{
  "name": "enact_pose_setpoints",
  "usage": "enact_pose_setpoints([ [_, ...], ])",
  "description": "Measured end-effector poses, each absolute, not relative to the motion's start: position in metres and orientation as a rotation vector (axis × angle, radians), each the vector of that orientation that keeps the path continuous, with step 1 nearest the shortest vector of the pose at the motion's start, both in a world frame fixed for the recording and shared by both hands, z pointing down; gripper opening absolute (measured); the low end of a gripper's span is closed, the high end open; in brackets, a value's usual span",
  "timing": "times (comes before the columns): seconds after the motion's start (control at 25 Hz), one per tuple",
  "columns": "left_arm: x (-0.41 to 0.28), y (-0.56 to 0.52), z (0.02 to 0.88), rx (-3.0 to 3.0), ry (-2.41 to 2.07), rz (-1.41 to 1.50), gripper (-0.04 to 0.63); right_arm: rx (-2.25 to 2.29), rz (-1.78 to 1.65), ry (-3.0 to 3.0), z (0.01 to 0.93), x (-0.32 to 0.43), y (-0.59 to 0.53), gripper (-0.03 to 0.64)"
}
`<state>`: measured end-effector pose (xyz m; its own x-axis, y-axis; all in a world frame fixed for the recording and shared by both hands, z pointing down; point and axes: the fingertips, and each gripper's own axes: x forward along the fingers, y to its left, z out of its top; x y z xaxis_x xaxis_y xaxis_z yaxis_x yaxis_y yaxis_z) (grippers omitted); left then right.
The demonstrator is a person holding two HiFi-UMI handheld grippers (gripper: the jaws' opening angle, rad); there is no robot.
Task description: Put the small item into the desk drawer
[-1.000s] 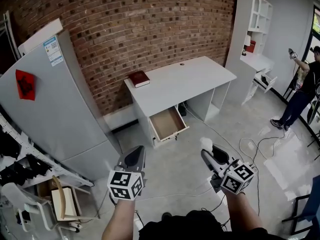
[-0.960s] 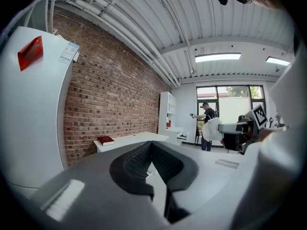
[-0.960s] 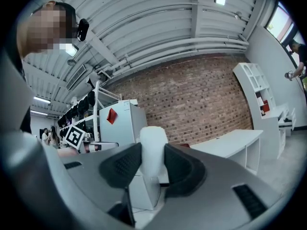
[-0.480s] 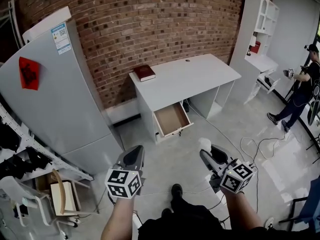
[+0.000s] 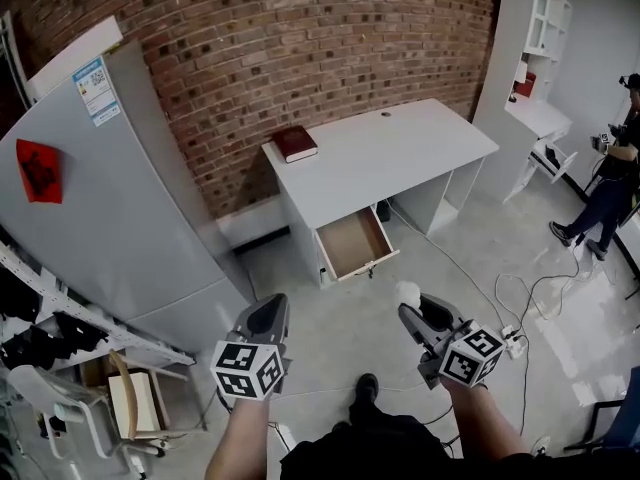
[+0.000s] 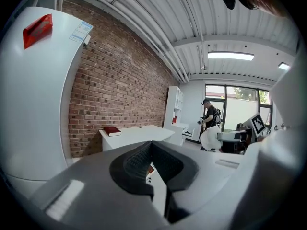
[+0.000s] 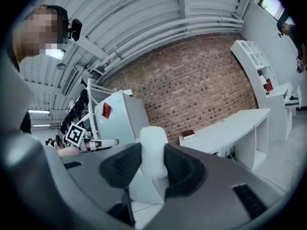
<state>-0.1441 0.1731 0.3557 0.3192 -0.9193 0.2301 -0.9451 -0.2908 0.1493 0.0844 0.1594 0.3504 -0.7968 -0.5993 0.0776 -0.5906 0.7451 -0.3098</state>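
A white desk (image 5: 400, 148) stands against the brick wall, and its drawer (image 5: 355, 242) is pulled out with nothing visible inside. A dark red book (image 5: 297, 143) lies on the desk's left end. My right gripper (image 5: 413, 308) is shut on a small white item (image 5: 407, 290), which fills the gap between the pads in the right gripper view, small white item (image 7: 153, 150). My left gripper (image 5: 268, 308) hangs beside it, shut with nothing in it. Both are held over the floor, well short of the drawer. The desk (image 7: 230, 128) shows beyond the right gripper (image 7: 152, 163).
A tall grey fridge (image 5: 110, 198) stands left of the desk. A white shelf unit (image 5: 530, 38) is at the right, with a person (image 5: 612, 183) beyond it. Cables (image 5: 520, 303) trail over the floor at right. A rack (image 5: 40, 318) and a chair (image 5: 125, 403) crowd the lower left.
The desk and its open drawer have drifted right and grown nearer as I step forward. Both grippers keep their places in view, and the white item stays gripped.
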Motion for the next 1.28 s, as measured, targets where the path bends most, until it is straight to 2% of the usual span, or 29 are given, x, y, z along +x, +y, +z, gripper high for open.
enact_pose_setpoints([
  [0.56,-0.122,0.044,0.387,2.289,-1.633,0.245,0.009,-0.984,-0.632,2.905,0.388,0.100,0.031,0.143],
  [1.28,-0.122,-0.041,0.411,2.292,-1.561,0.281,0.009,-1.088,-0.677,2.849,0.403,0.117,-0.057,0.143],
])
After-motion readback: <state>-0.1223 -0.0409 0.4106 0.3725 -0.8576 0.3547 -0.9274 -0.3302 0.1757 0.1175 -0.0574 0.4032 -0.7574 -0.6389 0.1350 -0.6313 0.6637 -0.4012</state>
